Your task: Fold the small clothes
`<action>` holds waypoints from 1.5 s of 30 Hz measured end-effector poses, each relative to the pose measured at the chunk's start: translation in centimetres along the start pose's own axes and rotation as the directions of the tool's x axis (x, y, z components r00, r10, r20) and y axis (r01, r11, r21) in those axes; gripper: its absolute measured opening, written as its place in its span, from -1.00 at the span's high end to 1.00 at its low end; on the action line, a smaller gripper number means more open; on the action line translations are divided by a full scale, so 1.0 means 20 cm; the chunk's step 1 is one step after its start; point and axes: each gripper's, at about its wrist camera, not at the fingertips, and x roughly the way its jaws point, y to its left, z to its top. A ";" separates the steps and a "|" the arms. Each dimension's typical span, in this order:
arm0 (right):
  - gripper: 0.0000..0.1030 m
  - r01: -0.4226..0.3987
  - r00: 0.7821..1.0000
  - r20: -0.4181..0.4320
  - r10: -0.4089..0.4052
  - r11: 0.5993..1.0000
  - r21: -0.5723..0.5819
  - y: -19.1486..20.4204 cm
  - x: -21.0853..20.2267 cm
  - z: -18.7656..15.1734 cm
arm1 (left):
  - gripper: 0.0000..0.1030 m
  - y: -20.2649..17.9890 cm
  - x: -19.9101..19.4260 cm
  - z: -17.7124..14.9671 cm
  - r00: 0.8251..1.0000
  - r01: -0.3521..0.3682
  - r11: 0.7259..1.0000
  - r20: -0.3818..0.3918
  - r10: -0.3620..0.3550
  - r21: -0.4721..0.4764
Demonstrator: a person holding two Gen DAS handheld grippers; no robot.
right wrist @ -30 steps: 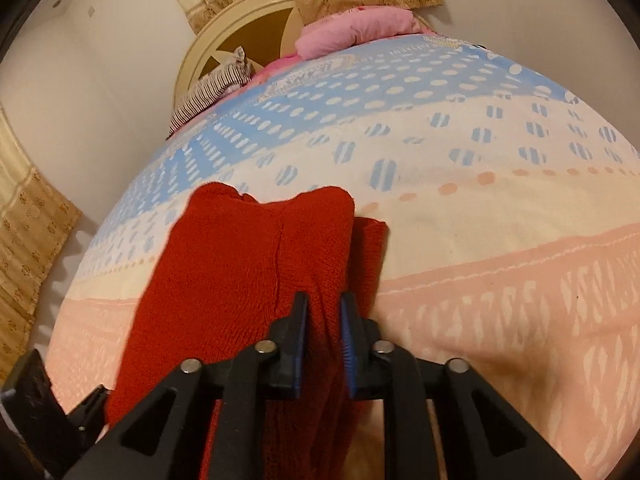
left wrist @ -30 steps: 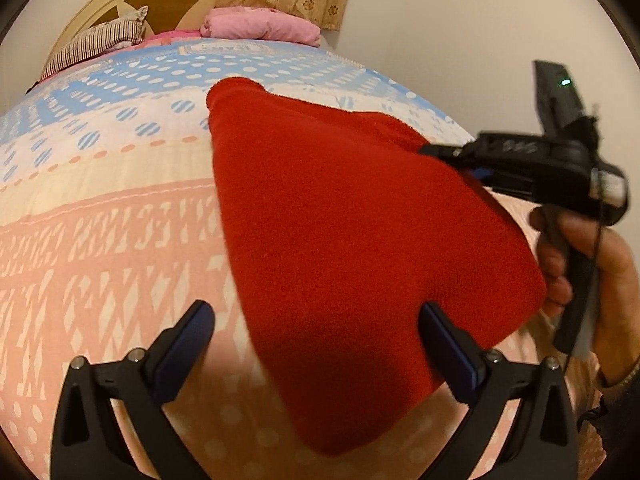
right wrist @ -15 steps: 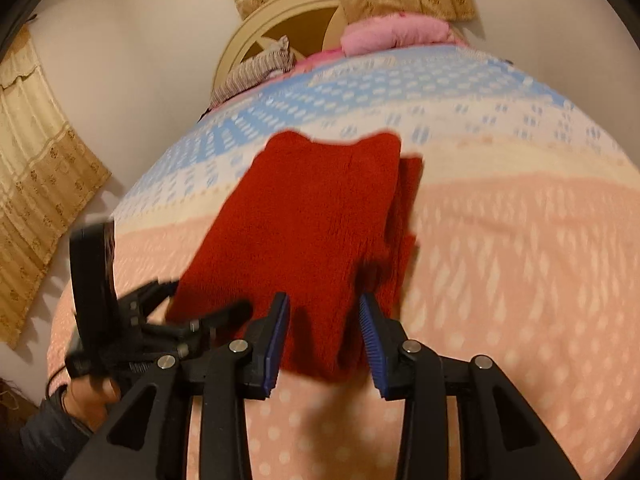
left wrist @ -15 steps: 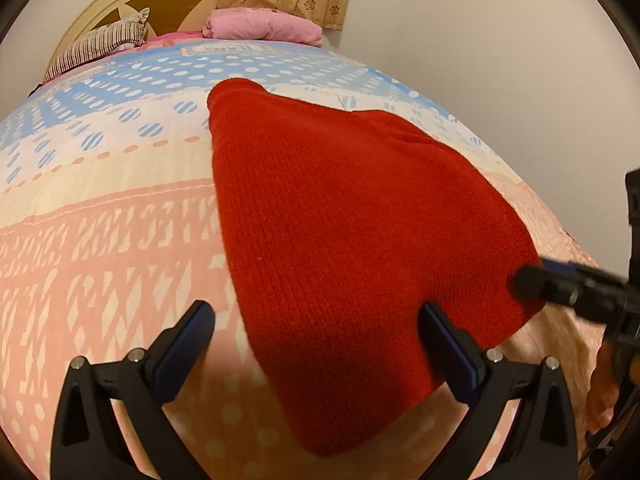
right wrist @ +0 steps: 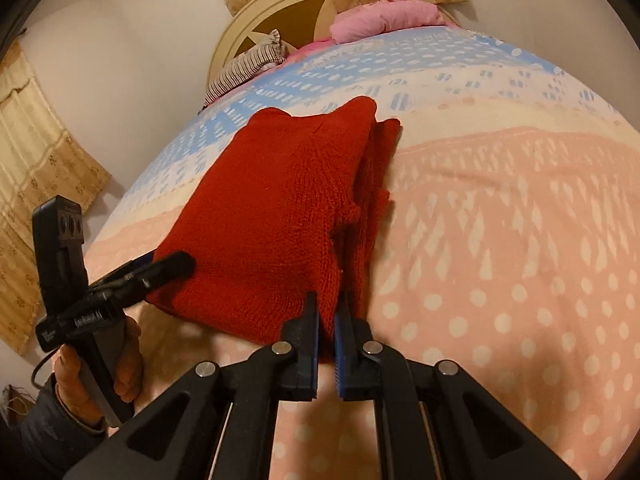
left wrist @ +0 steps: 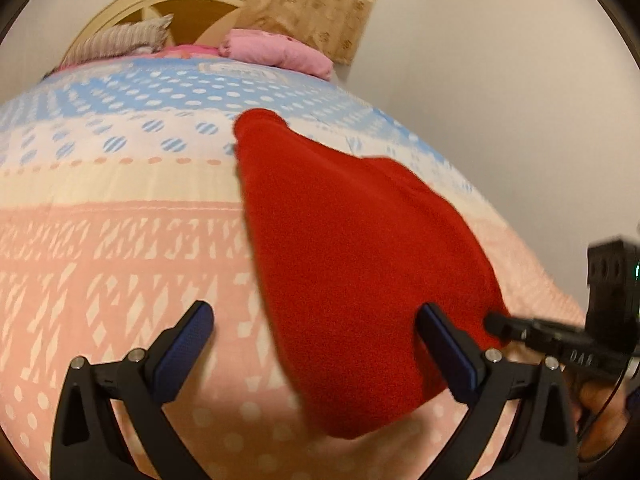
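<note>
A folded red knit garment point(left wrist: 352, 240) point(right wrist: 280, 208) lies flat on the patterned bed cover point(left wrist: 120, 260) point(right wrist: 500, 220). My right gripper point(right wrist: 327, 304) is shut on the garment's near right corner, with red cloth pinched between its pads. The left wrist view shows its tip point(left wrist: 496, 322) at that same edge. My left gripper point(left wrist: 314, 312) stands wide open over the garment's near left edge; the cloth lies below and between its fingers, untouched by the pads. In the right wrist view its tip point(right wrist: 176, 262) sits at the garment's left corner, held by a hand point(right wrist: 124, 364).
A pink pillow point(left wrist: 280, 54) point(right wrist: 384, 18) and a striped pillow point(left wrist: 120, 38) point(right wrist: 248, 66) lie at the headboard point(right wrist: 280, 8). A beige curtain point(right wrist: 40, 152) hangs left of the bed. A wall runs along the bed's far side.
My right gripper came back along the garment's right side to its near corner, opened, then shut on the cloth. The left gripper stayed open and shifted slightly.
</note>
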 end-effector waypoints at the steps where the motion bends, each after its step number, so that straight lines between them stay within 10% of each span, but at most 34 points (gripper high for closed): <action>1: 0.89 0.004 1.000 -0.002 -0.004 1.000 -0.020 0.02 -0.01 0.01 | -1.00 0.03 0.01 0.01 1.000 0.010 1.000 -0.008 -0.011 -0.028; 4: 0.76 0.090 0.995 0.049 -0.085 0.990 -0.106 0.12 -0.08 0.05 | -1.00 0.06 0.05 0.01 0.999 0.025 0.997 -0.045 -0.029 -0.076; 8: 0.02 0.090 0.986 0.150 -0.067 0.984 -0.154 0.24 -0.15 0.18 | -1.00 0.04 0.06 0.01 0.999 0.011 0.998 -0.046 -0.014 -0.061; 16: 0.07 -0.082 0.996 -0.049 0.079 0.995 -0.057 0.10 0.23 0.37 | -1.00 0.02 0.11 0.07 0.999 0.002 0.999 -0.041 -0.004 -0.051; 24: 0.04 -0.159 0.985 0.086 0.152 0.984 0.085 -0.16 0.10 0.40 | -1.00 0.03 0.14 0.07 0.996 0.043 0.998 -0.070 -0.046 -0.043; 45: -0.07 -0.242 0.969 0.026 0.245 0.930 0.277 -0.34 0.50 0.54 | -1.00 0.02 0.15 0.05 0.996 0.044 0.999 -0.073 -0.046 -0.028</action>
